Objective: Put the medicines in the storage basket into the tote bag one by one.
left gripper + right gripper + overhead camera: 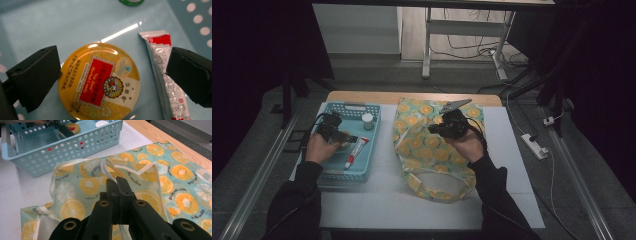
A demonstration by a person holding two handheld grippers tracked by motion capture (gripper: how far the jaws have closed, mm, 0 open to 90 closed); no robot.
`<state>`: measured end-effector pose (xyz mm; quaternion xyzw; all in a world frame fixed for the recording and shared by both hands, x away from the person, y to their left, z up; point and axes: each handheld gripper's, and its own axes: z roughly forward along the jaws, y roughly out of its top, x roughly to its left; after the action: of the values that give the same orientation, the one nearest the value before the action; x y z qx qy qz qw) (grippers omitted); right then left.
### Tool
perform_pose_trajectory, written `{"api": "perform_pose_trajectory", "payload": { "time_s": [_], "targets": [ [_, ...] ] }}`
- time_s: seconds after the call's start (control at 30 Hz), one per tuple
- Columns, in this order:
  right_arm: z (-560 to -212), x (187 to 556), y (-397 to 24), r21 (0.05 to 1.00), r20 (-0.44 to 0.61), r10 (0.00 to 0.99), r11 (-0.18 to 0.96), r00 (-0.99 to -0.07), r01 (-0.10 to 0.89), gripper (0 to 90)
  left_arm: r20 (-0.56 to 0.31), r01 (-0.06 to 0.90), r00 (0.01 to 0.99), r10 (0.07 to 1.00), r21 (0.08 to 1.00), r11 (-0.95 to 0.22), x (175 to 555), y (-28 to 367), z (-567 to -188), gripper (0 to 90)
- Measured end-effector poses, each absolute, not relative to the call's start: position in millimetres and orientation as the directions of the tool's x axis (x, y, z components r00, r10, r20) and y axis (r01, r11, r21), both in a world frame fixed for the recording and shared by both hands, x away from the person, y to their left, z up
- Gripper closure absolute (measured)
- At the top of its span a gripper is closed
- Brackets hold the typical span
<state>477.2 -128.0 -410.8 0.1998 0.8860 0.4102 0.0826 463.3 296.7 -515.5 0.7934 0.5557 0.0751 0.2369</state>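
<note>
Over on the right, the right hand-held gripper (435,128) has its jaws pressed together on the rim of the fruit-print bag (432,150), pinching the white-edged hem and lifting it off the bench (377,200). That looks deliberate: holding the edge up keeps the bag's mouth gaping toward the basket side, ready to take something in.

Now to the left. The left hand-held gripper (348,139) is down inside the blue basket (357,175), jaws spread wide. In the left gripper view the round yellow candy tin (100,81) lies flat on the basket floor right between the two pads (35,75), one pad just beside its edge, the other over the red-and-white tube (165,75) lying next to it. No squeeze on it yet.

A white-lidded jar (368,120) waits at the basket's far end. The tin looks like the pick, lined up squarely so the pads can close across its width.
</note>
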Motion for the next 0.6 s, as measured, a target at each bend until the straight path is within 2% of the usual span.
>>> {"api": "perform_pose_trajectory", "payload": {
  "time_s": [0.33,0.43,0.53,0.6],
  "targets": [
    [-411.6,477.3,-127.6,0.758,0.016,0.419,0.587,-0.908,0.285,89.7,-0.125,0.891,0.328,0.937,0.37,-0.262,464.1,293.4,-519.9,4.9],
    [-411.7,477.5,-127.7,0.757,0.017,0.42,0.587,-0.907,0.286,89.7,-0.109,0.903,0.312,0.944,0.345,-0.258,463.6,292.4,-521.0,9.6],
    [-411.9,477.6,-127.6,0.757,0.016,0.42,0.588,-0.907,0.286,89.6,-0.095,0.913,0.3,0.949,0.318,-0.257,463.3,291.2,-522.1,19.1],
    [-411.9,477.6,-127.7,0.757,0.016,0.42,0.588,-0.907,0.285,89.7,-0.101,0.92,0.287,0.953,0.307,-0.245,463.9,290.8,-521.1,19.6]
  ]
}}
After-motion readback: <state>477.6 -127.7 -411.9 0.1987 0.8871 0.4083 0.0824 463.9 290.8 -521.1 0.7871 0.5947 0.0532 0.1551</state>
